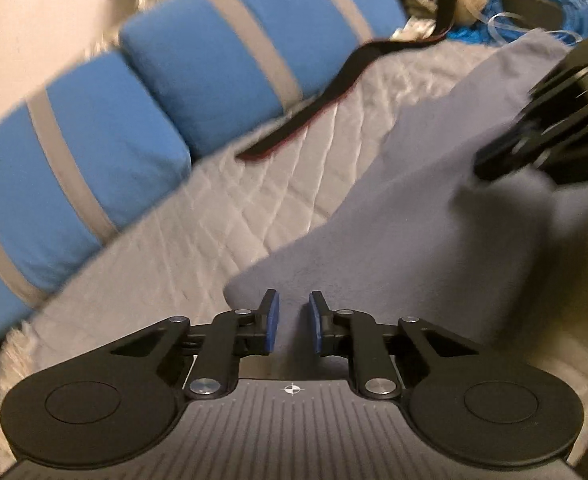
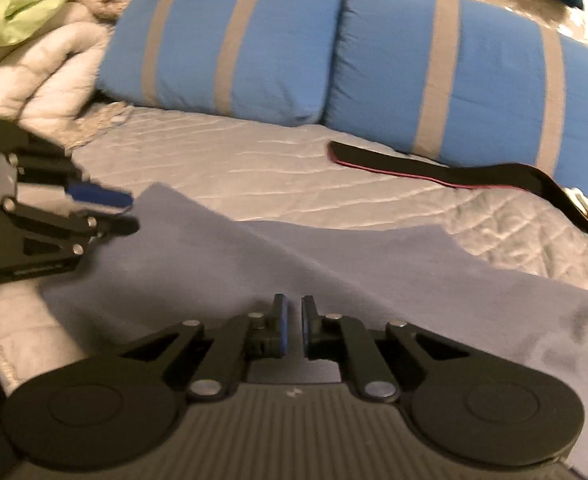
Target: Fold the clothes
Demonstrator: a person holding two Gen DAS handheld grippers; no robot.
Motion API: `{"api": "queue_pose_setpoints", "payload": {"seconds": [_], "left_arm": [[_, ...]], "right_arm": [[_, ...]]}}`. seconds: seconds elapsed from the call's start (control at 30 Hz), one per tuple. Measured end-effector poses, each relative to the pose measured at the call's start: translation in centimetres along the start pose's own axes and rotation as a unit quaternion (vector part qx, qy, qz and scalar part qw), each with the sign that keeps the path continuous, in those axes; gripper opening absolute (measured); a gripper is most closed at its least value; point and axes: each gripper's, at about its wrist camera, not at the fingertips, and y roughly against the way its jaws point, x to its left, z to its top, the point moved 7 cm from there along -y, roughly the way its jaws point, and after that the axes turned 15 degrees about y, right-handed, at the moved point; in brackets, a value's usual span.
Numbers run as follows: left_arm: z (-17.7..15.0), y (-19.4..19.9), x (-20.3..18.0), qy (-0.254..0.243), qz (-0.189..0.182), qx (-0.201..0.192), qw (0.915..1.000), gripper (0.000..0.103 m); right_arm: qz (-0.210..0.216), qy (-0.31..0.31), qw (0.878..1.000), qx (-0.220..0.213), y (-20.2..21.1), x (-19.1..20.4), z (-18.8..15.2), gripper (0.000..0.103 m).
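Observation:
A grey-blue garment (image 1: 393,220) (image 2: 373,272) lies across the quilted bedspread (image 1: 214,208) (image 2: 254,160). My left gripper (image 1: 294,320) has its blue pads close together with the garment's near edge running between them. In the right wrist view, the left gripper (image 2: 132,212) is at the garment's left corner. My right gripper (image 2: 294,320) is almost fully shut, pinching a raised ridge of the same fabric. From the left wrist view the right gripper (image 1: 481,164) is a dark blur at the garment's far right side. Creases run between the two holds.
Two blue pillows with grey stripes (image 1: 74,152) (image 2: 234,48) line the far side of the bed. A black strap with red edging (image 1: 313,116) (image 2: 433,168) lies in front of them. A white duvet (image 2: 54,64) and a green cloth (image 2: 22,4) are piled at left; blue clutter (image 1: 533,0) is beyond.

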Motion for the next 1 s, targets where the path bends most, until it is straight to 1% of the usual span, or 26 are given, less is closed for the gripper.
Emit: {"api": "queue_pose_setpoints", "payload": {"seconds": [0.07, 0.13, 0.17, 0.2, 0.3, 0.37, 0.5, 0.53, 0.6, 0.63, 0.73, 0.77, 0.8, 0.83, 0.87, 0.9, 0.93, 0.97, 1.0], "left_arm": [[-0.3, -1.2, 0.6, 0.01, 0.0, 0.009, 0.9999, 0.016], [-0.1, -1.6, 1.2, 0.03, -0.002, 0.011, 0.9995, 0.016], [0.0, -1.9, 1.4, 0.04, -0.004, 0.012, 0.9991, 0.016], [0.2, -2.1, 1.7, 0.049, -0.005, 0.013, 0.9987, 0.016], [0.5, -2.8, 2.4, 0.078, -0.008, 0.016, 0.9968, 0.016], [0.8, -2.9, 2.7, 0.091, -0.007, 0.023, 0.9956, 0.016], [0.5, -2.2, 3.7, 0.096, 0.012, 0.041, 0.9945, 0.019], [0.3, -1.7, 4.0, 0.103, 0.008, 0.041, 0.9938, 0.018], [-0.1, -0.6, 4.9, 0.133, -0.017, 0.039, 0.9902, 0.018], [-0.4, -0.1, 5.3, 0.145, -0.03, 0.04, 0.9882, 0.018], [-1.6, 0.8, 5.9, 0.151, -0.073, 0.059, 0.9841, 0.018], [-2.1, 0.7, 5.9, 0.136, -0.072, 0.067, 0.9859, 0.018], [-2.4, 0.7, 6.0, 0.126, -0.063, 0.071, 0.9875, 0.018], [-2.6, 0.7, 6.3, 0.131, -0.056, 0.073, 0.9871, 0.018], [-2.5, 0.6, 6.9, 0.151, -0.059, 0.077, 0.9838, 0.019], [-2.4, 0.6, 7.5, 0.175, -0.063, 0.079, 0.9794, 0.023], [-2.2, 0.5, 8.2, 0.211, -0.071, 0.079, 0.9718, 0.028], [-2.0, 0.5, 9.0, 0.249, -0.082, 0.078, 0.9618, 0.04], [-1.8, 0.3, 9.7, 0.295, -0.103, 0.08, 0.9467, 0.053]], "right_arm": [[-0.004, -0.037, 0.999, 0.014, -1.0, -1.8, -0.7, 0.008], [-0.015, -0.069, 0.997, 0.029, -1.9, -3.4, -1.2, 0.012], [-0.017, -0.084, 0.996, 0.033, -2.1, -4.1, -1.3, 0.012], [-0.02, -0.098, 0.994, 0.036, -2.3, -4.7, -1.4, 0.016], [-0.039, -0.128, 0.99, 0.05, -2.8, -6.0, -1.9, 0.021], [-0.05, -0.148, 0.986, 0.058, -3.2, -6.9, -2.4, 0.021], [-0.075, -0.156, 0.982, 0.074, -3.2, -7.9, -3.3, 0.019], [-0.081, -0.154, 0.982, 0.074, -3.1, -7.9, -3.3, 0.019], [-0.088, -0.147, 0.983, 0.065, -2.6, -7.7, -3.2, 0.026], [-0.085, -0.144, 0.984, 0.059, -2.4, -7.6, -3.1, 0.026], [-0.077, -0.139, 0.986, 0.044, -2.0, -7.2, -2.6, 0.031], [-0.075, -0.137, 0.987, 0.041, -1.9, -7.0, -2.5, 0.033], [-0.077, -0.136, 0.987, 0.039, -1.8, -6.9, -2.3, 0.035], [-0.081, -0.135, 0.987, 0.034, -1.6, -6.9, -2.2, 0.036], [-0.086, -0.135, 0.987, 0.03, -1.5, -7.0, -2.0, 0.04], [-0.092, -0.138, 0.986, 0.022, -1.2, -7.1, -1.9, 0.046], [-0.099, -0.142, 0.985, 0.014, -0.9, -7.4, -1.7, 0.052], [-0.106, -0.147, 0.984, 0.006, -0.6, -7.7, -1.6, 0.065], [-0.112, -0.151, 0.982, -0.003, -0.3, -8.0, -1.5, 0.072]]}}
